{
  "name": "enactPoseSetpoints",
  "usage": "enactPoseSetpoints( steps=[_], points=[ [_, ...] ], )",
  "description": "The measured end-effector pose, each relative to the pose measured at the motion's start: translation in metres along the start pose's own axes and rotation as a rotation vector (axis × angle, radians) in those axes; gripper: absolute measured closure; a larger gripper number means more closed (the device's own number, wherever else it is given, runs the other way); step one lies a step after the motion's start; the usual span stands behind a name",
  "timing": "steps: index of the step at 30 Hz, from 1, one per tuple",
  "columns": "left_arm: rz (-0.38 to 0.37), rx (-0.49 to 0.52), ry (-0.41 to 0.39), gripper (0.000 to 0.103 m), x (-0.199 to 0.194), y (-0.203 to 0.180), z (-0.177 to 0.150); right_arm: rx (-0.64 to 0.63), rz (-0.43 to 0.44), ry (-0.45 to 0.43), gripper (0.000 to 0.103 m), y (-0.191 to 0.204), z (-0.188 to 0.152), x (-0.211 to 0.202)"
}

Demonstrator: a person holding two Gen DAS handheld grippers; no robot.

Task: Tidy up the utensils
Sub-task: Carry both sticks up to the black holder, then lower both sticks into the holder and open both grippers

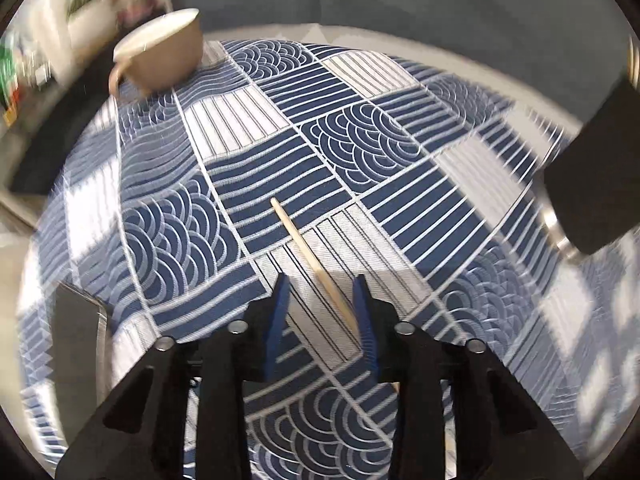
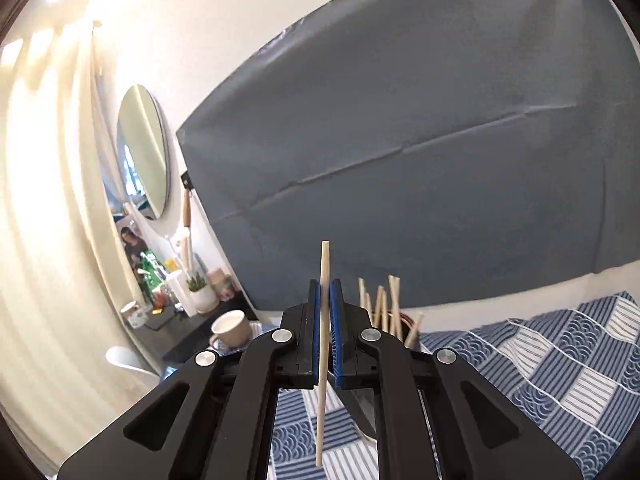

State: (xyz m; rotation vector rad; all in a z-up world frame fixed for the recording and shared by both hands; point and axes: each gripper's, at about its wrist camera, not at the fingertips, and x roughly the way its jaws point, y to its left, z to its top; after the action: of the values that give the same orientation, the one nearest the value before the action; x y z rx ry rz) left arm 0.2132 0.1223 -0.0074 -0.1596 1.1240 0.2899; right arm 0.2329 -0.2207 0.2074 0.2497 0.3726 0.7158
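Covering the worktop (image 1: pixel 404 184) is a blue-and-white patterned cloth, and it is carrying everything else. Near its far left edge a beige mug (image 1: pixel 160 56) is sitting empty of utensils, as far as the left wrist view shows. In the right wrist view a holder (image 2: pixel 408 330), mostly hidden behind the tool body, is already standing with several chopsticks (image 2: pixel 394 304) poking upward.

The left tool (image 1: pixel 320 312) is hanging just above the cloth with its blue pads spread apart, straddling a single loose chopstick (image 1: pixel 304 248) that is lying diagonally on the worktop. The right tool (image 2: pixel 326 320) is pinching another chopstick (image 2: pixel 323 360) between nearly closed pads, holding it almost upright above the worktop.

For the left pickup, lowering until the pads are flanking the stick and closing squarely across it should be giving a firm hold; the stick is lying skewed between the pads, so turning the wrist to align first would likely be helping. For the right side, keeping the held stick vertical and centring it over the holder before releasing is probably the safest way, since the holder's mouth is hard to make out here.
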Motion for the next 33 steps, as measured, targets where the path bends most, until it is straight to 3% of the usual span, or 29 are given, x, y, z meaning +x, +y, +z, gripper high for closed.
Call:
enactPoseSetpoints(
  steps=[3, 7, 10, 12, 16, 19, 23, 33],
  points=[
    [0.014, 0.033, 0.003, 0.093, -0.002, -0.009, -0.004, -0.005, 0.006, -0.007, 0.098, 0.002, -0.001, 0.004],
    [-0.003, 0.022, 0.016, 0.095, -0.003, -0.006, -0.004, -0.083, -0.079, -0.032, 0.098, 0.007, -0.005, 0.005],
    [-0.089, -0.034, 0.032, 0.096, -0.001, 0.005, -0.001, -0.168, -0.187, -0.074, 0.098, 0.016, -0.008, 0.002],
    [-0.145, -0.071, 0.030, 0.098, -0.006, 0.015, -0.003, -0.182, -0.205, -0.088, 0.098, 0.018, -0.008, 0.000],
    [-0.115, -0.071, -0.029, 0.098, -0.025, 0.025, -0.005, -0.189, -0.222, -0.109, 0.098, 0.022, -0.007, -0.007],
    [-0.157, -0.094, -0.054, 0.098, -0.037, 0.037, 0.001, -0.172, -0.194, -0.091, 0.098, 0.024, -0.003, -0.009],
    [-0.163, -0.061, -0.106, 0.098, -0.055, 0.039, 0.020, -0.196, -0.240, -0.094, 0.098, 0.033, 0.010, -0.010],
    [-0.351, 0.043, -0.303, 0.098, -0.139, 0.004, 0.074, -0.203, -0.303, -0.144, 0.098, 0.047, 0.046, -0.016]
  ],
)
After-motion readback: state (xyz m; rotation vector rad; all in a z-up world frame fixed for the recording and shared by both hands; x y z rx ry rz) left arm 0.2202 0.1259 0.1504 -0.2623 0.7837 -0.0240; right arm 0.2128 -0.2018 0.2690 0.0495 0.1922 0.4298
